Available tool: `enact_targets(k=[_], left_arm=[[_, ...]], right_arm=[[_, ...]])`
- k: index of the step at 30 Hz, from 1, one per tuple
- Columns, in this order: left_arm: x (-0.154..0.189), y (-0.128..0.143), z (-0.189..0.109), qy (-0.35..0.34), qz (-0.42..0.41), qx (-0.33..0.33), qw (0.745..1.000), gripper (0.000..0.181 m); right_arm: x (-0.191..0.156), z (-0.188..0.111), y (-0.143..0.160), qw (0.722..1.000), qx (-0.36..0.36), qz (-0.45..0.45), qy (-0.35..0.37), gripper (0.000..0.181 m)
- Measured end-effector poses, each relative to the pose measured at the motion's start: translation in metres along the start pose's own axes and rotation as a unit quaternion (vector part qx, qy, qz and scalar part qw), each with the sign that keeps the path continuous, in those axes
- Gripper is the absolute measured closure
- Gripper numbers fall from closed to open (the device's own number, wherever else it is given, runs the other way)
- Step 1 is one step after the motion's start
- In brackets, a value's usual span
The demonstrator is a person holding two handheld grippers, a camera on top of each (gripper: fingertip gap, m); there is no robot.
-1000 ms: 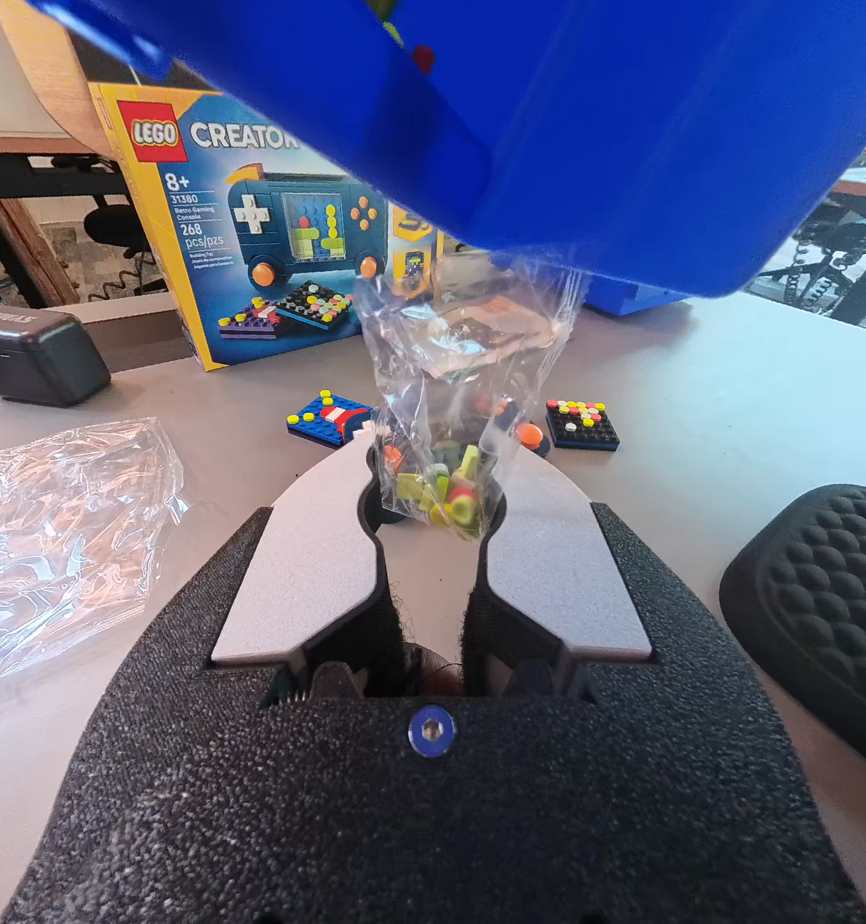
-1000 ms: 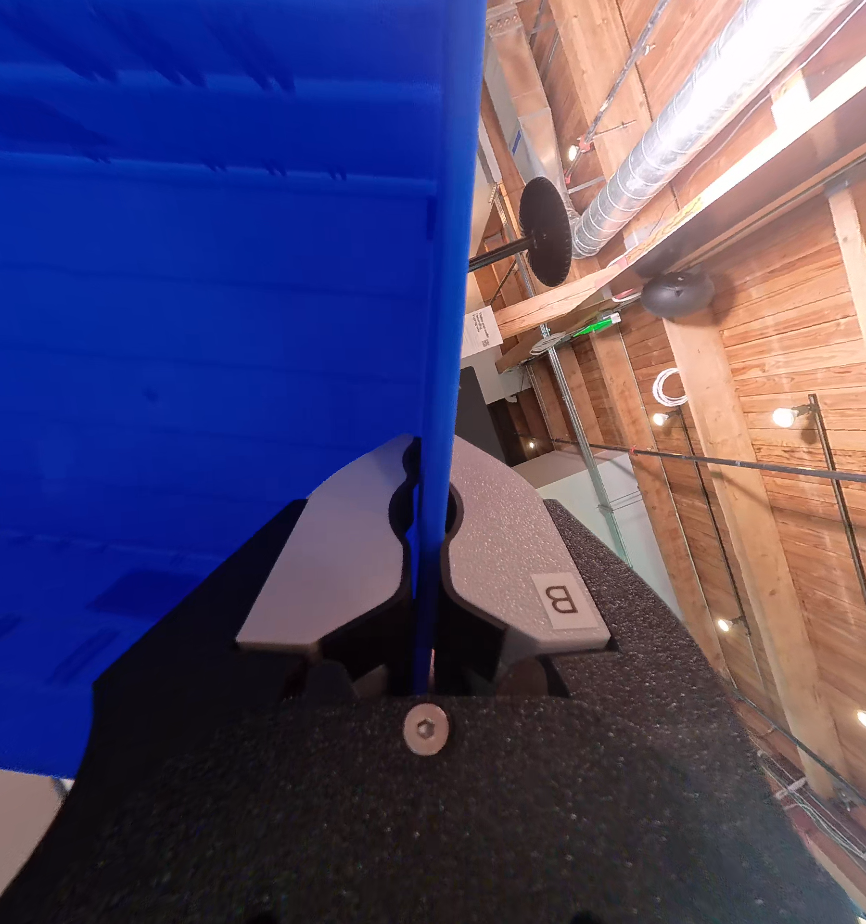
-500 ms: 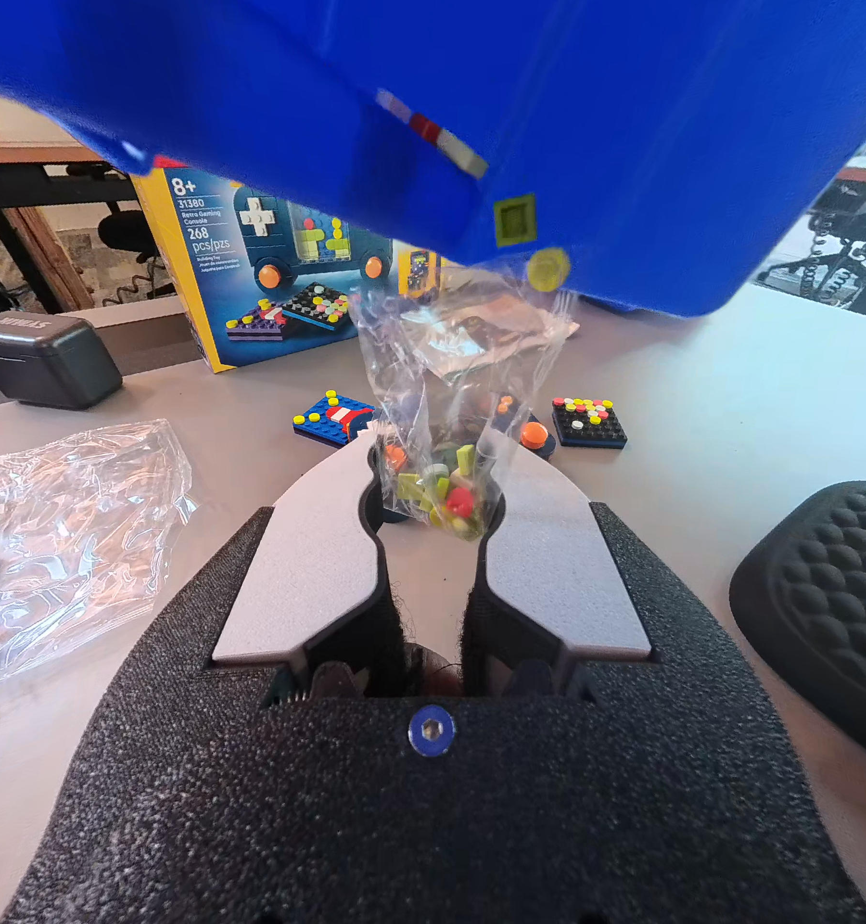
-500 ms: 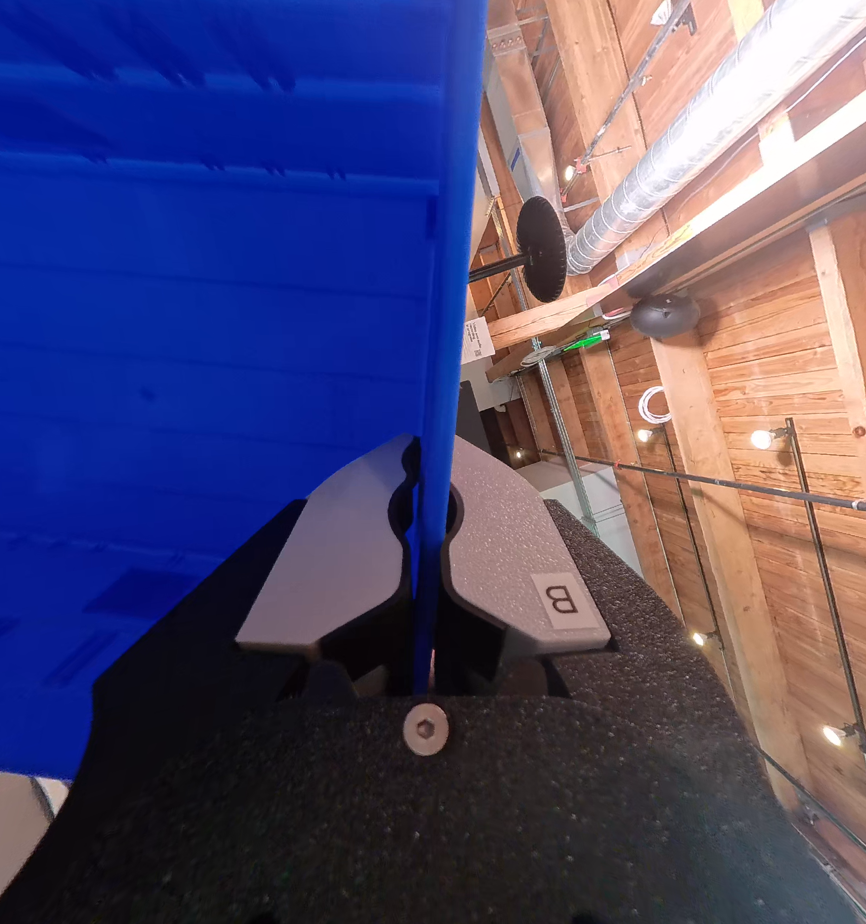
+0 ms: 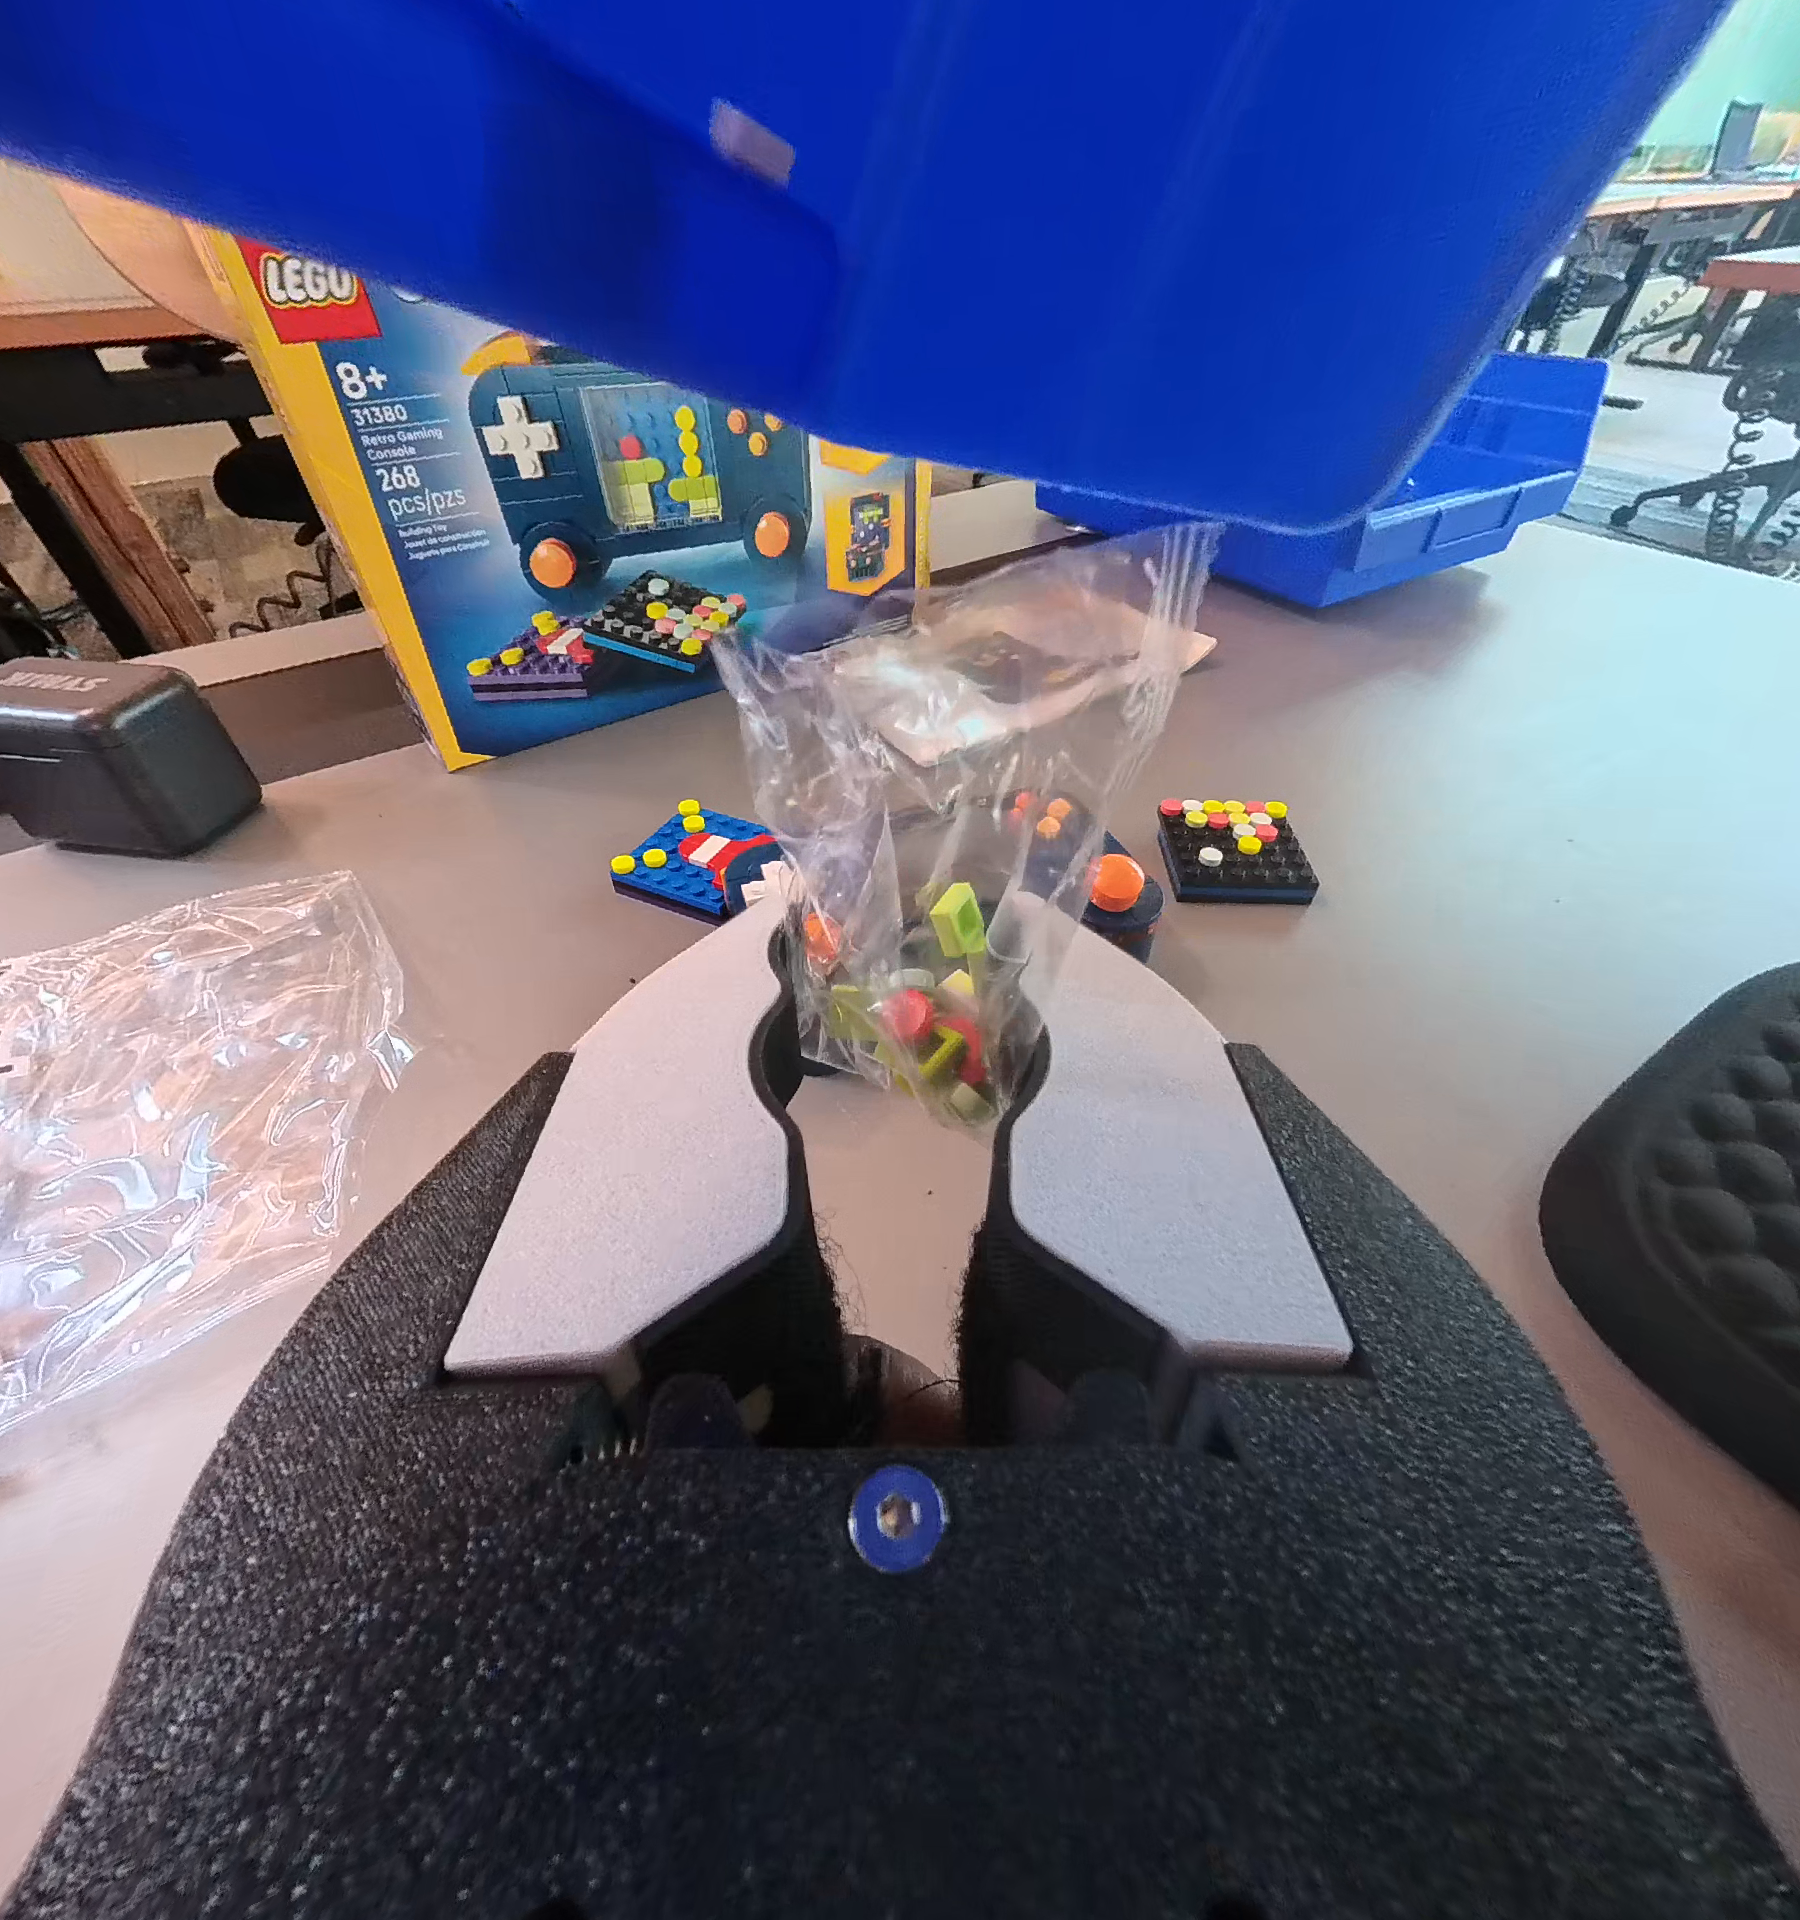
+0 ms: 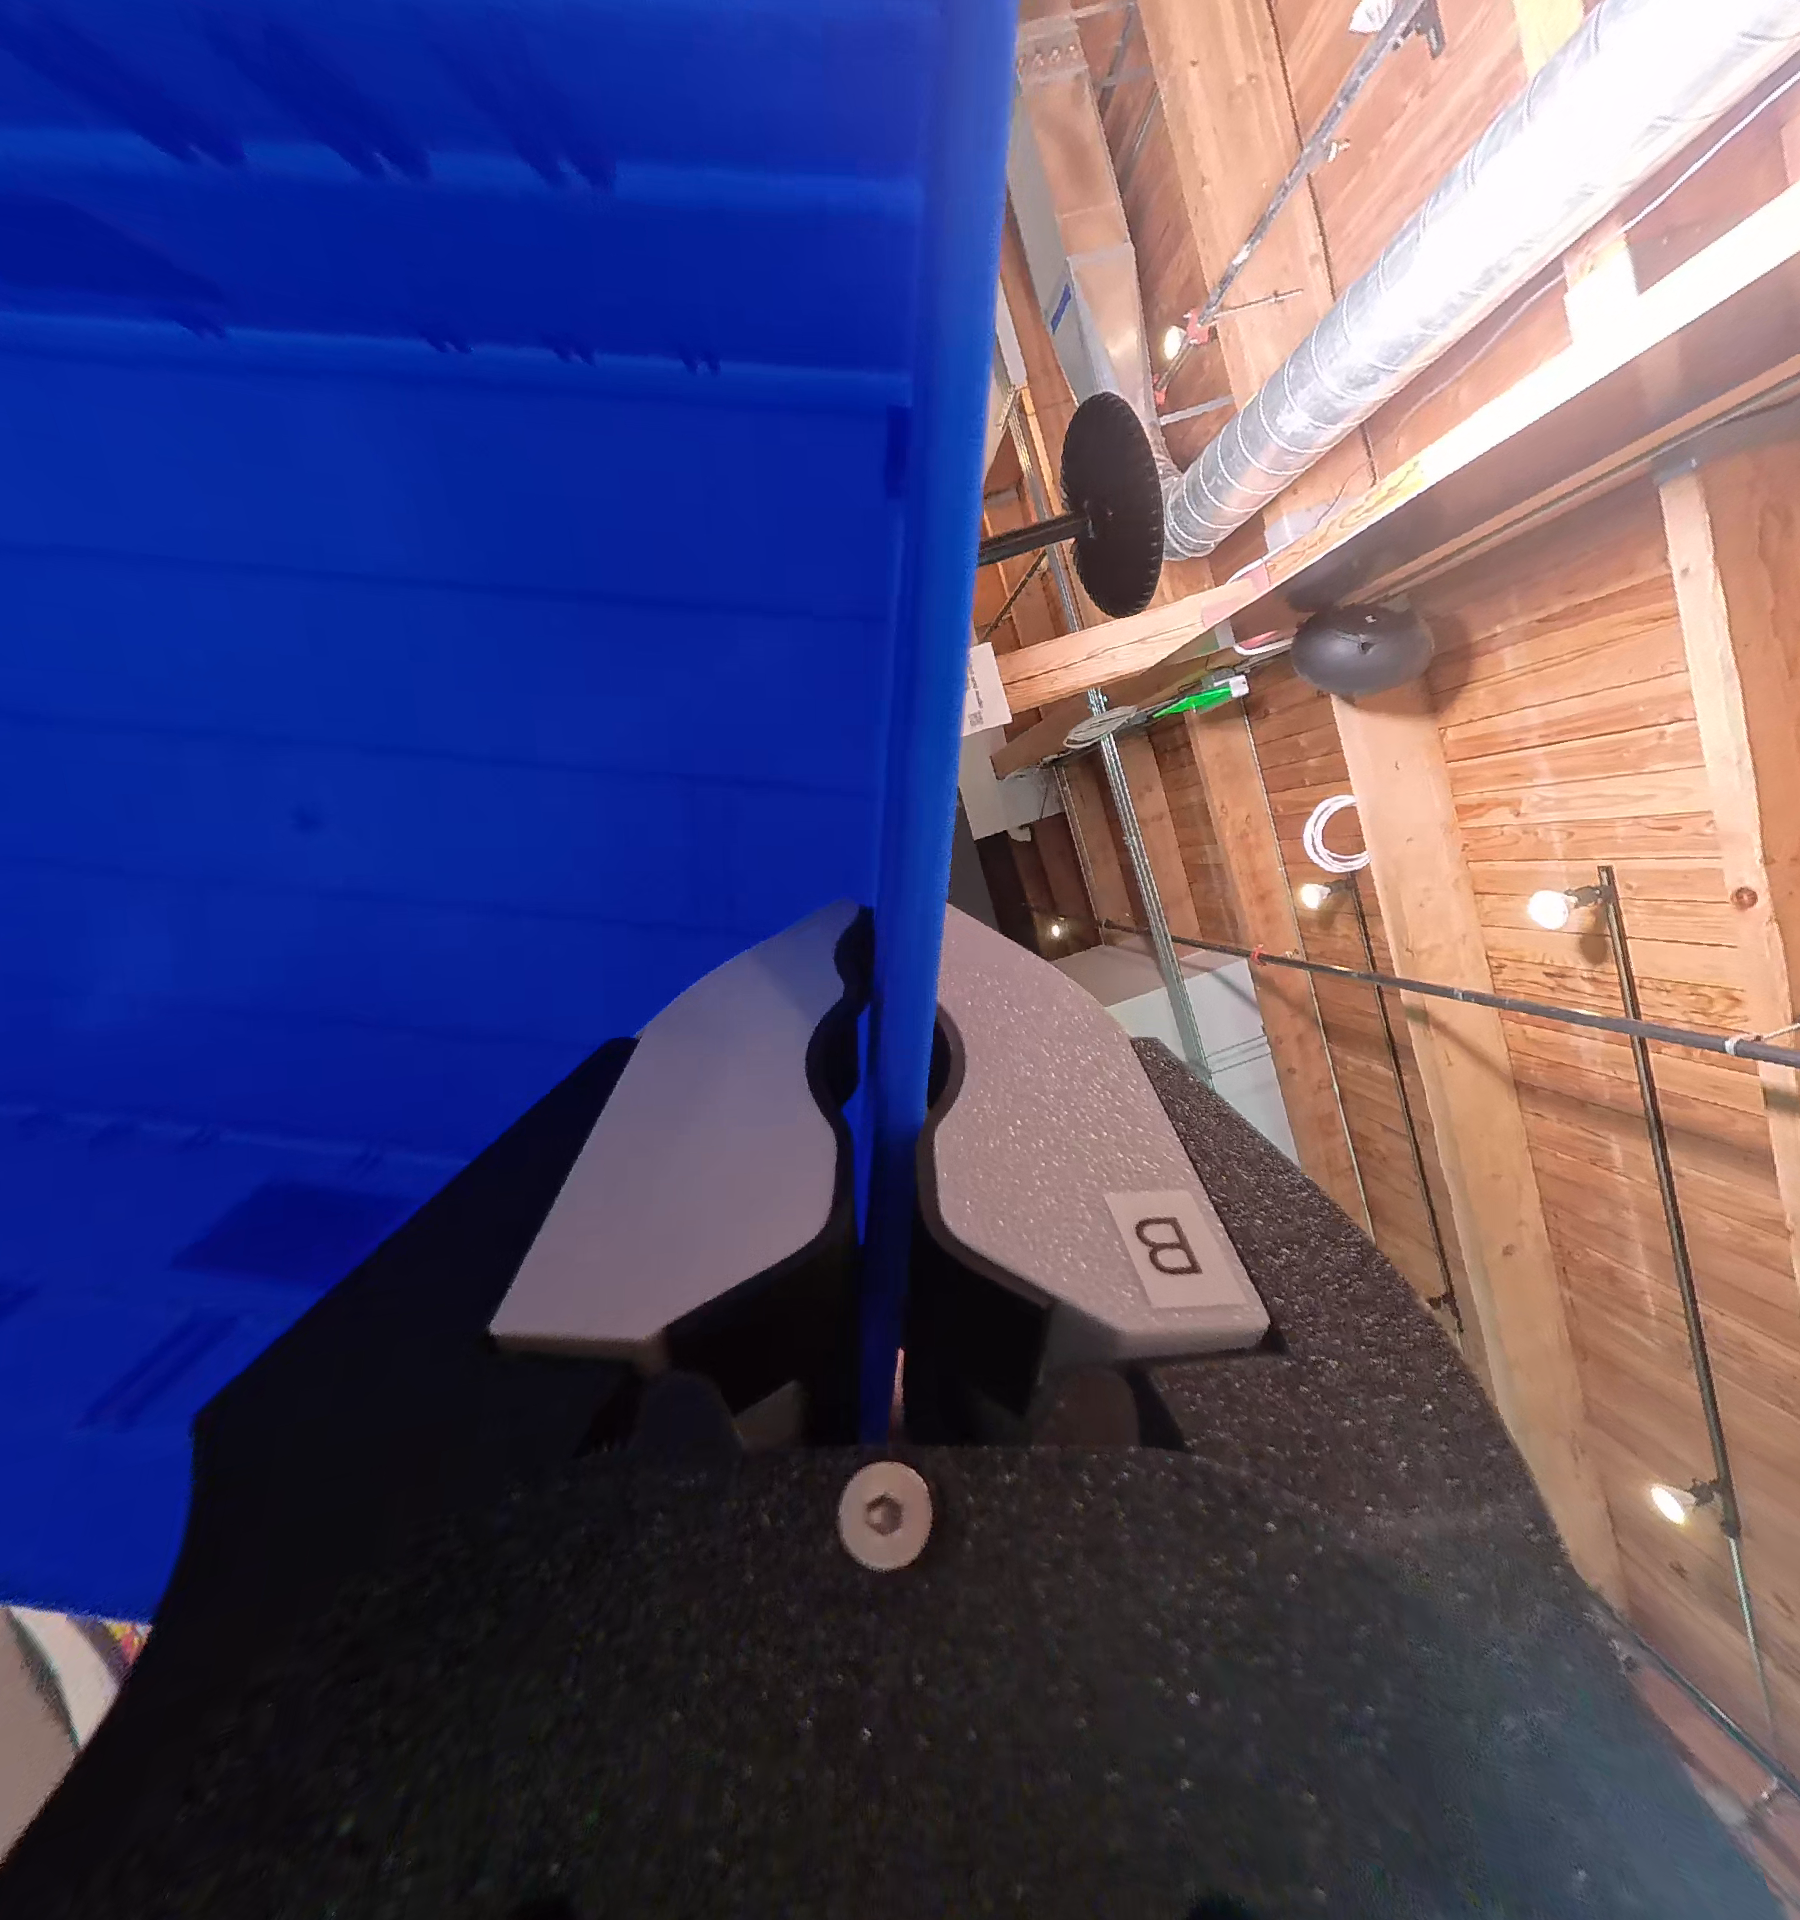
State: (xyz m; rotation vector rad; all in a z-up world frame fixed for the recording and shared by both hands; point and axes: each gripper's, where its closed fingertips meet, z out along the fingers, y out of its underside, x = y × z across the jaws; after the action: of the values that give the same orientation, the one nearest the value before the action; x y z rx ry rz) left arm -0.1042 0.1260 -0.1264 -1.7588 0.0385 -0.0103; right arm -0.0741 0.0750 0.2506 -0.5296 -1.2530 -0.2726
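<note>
Left wrist view shows the left gripper (image 5: pixel 911 1023) pinching a clear bag of small bricks (image 5: pixel 922 997) just above the grey table (image 5: pixel 1498 790); the right gripper (image 6: pixel 891 1049) clamps a tilted blue bin (image 6: pixel 408 623) overhead. Steady hands seem wise.

Your left wrist view is bright and evenly daylit, with soft shadows on the grey table (image 5: pixel 1498 779). The blue bin (image 5: pixel 979 208) overhead is smeared by motion blur, and glare streaks the crumpled clear plastic (image 5: pixel 148 1091). Your right wrist view is dimmer and warm: small spot lamps (image 6: pixel 1548 909) flare against the wooden wall. Both views bend straight lines near the edges.
</note>
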Motion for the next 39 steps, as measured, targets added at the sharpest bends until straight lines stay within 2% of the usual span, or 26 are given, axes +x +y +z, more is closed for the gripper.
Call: enact_targets(k=[11, 16, 19, 22, 26, 31, 35, 39], left_arm=[[-0.006, 0.002, 0.002, -0.009, -0.021, -0.009, 1.000, 0.148], [-0.006, 0.002, 0.002, -0.008, -0.022, -0.008, 1.000, 0.148], [-0.006, 0.001, 0.001, -0.006, -0.023, -0.005, 1.000, 0.148], [-0.004, -0.001, 0.000, 0.001, -0.023, 0.003, 1.000, 0.148], [-0.002, -0.003, -0.002, 0.012, -0.021, 0.015, 1.000, 0.148], [-0.001, -0.008, -0.007, 0.023, -0.024, 0.035, 0.999, 0.148], [0.001, -0.012, -0.010, 0.032, -0.026, 0.046, 0.998, 0.148], [0.005, -0.014, -0.012, 0.040, -0.015, 0.053, 0.998, 0.148]], right_arm=[[-0.013, -0.018, -0.016, 0.998, 0.040, -0.041, 0.029, 0.177], [-0.024, -0.023, -0.021, 0.998, 0.050, -0.046, 0.019, 0.177], [-0.019, -0.020, -0.013, 0.998, 0.034, -0.036, 0.023, 0.176], [-0.003, -0.016, 0.011, 0.999, 0.003, -0.003, 0.035, 0.176], [0.028, -0.018, 0.072, 0.994, -0.056, 0.078, 0.047, 0.177], [0.047, -0.037, 0.196, 0.964, -0.144, 0.223, 0.007, 0.178], [0.030, -0.073, 0.314, 0.907, -0.231, 0.349, -0.041, 0.179], [-0.019, -0.113, 0.414, 0.833, -0.306, 0.448, -0.109, 0.179]])
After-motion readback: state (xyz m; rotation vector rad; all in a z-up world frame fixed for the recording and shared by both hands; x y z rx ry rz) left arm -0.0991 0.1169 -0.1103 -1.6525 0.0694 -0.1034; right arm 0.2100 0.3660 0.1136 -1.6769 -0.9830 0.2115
